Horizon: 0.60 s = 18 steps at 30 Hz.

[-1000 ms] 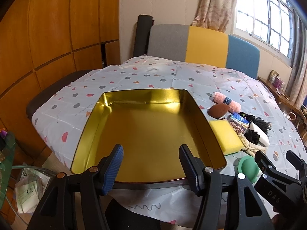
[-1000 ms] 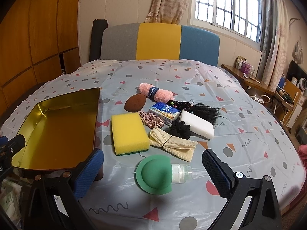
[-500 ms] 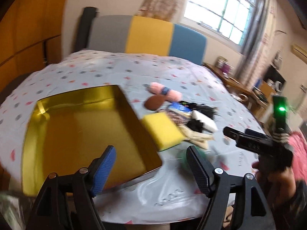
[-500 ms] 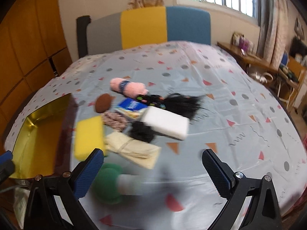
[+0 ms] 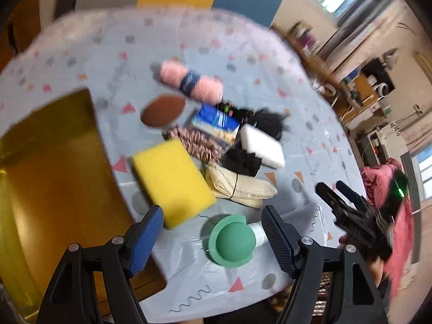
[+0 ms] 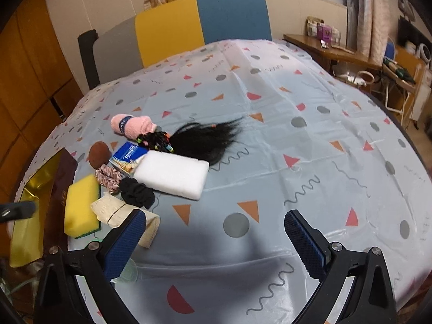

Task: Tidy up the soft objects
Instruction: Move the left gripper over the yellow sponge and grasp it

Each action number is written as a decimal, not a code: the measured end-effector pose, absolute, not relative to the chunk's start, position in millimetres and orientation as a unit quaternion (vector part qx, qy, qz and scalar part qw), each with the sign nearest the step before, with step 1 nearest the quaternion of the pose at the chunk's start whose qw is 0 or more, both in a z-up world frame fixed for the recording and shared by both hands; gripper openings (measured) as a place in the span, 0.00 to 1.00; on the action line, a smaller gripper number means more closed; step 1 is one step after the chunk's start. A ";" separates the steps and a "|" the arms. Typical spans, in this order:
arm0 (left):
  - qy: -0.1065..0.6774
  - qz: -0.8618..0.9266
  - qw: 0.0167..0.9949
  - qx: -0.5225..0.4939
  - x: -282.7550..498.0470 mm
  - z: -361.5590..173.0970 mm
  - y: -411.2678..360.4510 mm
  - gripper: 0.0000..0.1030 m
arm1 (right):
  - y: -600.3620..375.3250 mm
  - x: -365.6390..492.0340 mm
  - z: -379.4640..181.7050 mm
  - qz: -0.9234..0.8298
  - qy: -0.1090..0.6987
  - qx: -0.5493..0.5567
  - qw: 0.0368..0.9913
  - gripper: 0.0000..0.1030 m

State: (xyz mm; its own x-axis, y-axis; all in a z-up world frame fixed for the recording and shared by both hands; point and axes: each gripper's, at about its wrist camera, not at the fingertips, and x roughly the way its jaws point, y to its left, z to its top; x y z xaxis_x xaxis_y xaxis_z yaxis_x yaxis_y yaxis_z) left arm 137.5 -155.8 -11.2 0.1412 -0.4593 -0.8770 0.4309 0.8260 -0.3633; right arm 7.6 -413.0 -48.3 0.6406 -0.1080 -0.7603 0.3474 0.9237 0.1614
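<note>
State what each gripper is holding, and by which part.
Nothing is held: left gripper and right gripper are both open, with nothing gripped.

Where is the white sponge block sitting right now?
The white sponge block lies on the patterned tablecloth, left of centre in the right wrist view, beside the black hair bundle, the tissue pack and the black scrunchie.

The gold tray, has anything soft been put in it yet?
No, the gold tray looks bare inside, while the yellow sponge lies beside it on the tablecloth.
</note>
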 end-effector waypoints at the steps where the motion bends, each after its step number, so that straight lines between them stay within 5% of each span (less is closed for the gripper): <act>1: 0.600 -0.286 0.747 -0.021 145.7 -16.3 -159.9 0.74 | -412.6 7.3 -47.5 -0.127 0.403 0.147 0.894 1.00; 18: 0.694 -0.152 0.704 0.009 200.6 -71.8 -183.9 0.80 | -430.8 2.1 -41.3 -0.117 0.394 0.206 0.888 1.00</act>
